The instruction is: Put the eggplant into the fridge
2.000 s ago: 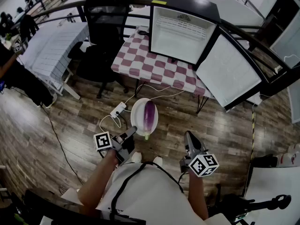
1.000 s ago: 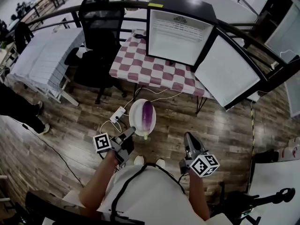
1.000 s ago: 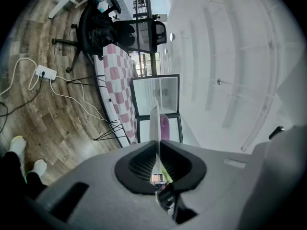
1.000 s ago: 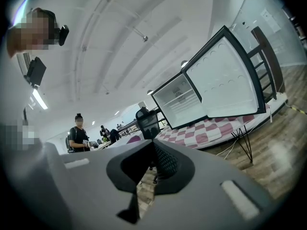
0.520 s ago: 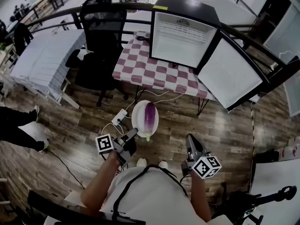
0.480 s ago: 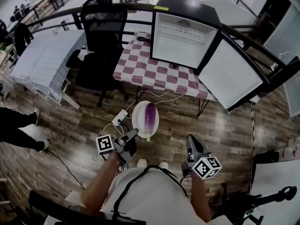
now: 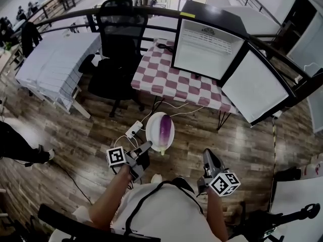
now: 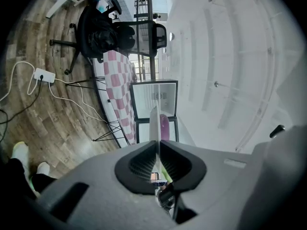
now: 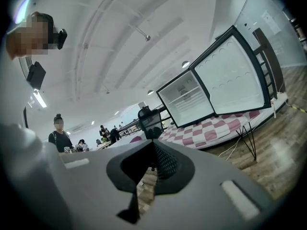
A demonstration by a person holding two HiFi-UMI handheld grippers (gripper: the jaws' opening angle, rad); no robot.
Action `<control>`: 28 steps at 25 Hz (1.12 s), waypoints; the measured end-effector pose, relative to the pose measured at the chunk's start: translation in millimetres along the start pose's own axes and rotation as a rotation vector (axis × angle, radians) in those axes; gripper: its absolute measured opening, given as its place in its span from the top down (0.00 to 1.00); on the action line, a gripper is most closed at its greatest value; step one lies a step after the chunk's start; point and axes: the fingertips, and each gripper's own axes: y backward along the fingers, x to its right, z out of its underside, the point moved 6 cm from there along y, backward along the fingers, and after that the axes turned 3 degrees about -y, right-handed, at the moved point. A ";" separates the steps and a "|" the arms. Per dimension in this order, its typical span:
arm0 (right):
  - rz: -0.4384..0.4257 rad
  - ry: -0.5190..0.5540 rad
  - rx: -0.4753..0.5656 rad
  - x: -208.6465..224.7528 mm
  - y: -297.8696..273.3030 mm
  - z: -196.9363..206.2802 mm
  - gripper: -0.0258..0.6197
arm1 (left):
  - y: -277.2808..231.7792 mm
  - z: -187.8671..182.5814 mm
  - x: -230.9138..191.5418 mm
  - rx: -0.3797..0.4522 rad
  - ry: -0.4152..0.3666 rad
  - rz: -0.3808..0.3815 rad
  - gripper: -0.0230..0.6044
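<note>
A purple eggplant (image 7: 165, 127) lies on a white plate (image 7: 153, 133) carried above the wooden floor. My left gripper (image 7: 148, 145) is shut on the plate's near rim. In the left gripper view the plate (image 8: 154, 124) runs edge-on between the jaws, with the eggplant (image 8: 164, 126) to its right. My right gripper (image 7: 206, 155) hangs to the right of the plate, shut and holding nothing (image 9: 152, 143). The small fridge (image 7: 211, 48) stands on the checked table (image 7: 166, 79) ahead, its door (image 7: 257, 88) swung wide to the right and its white inside showing.
A black office chair (image 7: 120, 39) stands left of the checked table, with a white table (image 7: 55, 59) further left. A power strip (image 7: 135, 130) and white cables lie on the floor under the plate. A black railing (image 7: 65, 19) runs behind. People stand far off (image 9: 60, 135).
Both grippers and the plate with the eggplant have moved a little forward over the floor toward the checked table. The grip on the plate is unchanged. A person at the left edge has walked on.
</note>
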 end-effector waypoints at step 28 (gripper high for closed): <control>-0.012 0.009 -0.026 51.0 -57.6 -47.7 0.95 | -68.3 -37.2 -9.3 0.027 0.025 -0.009 0.91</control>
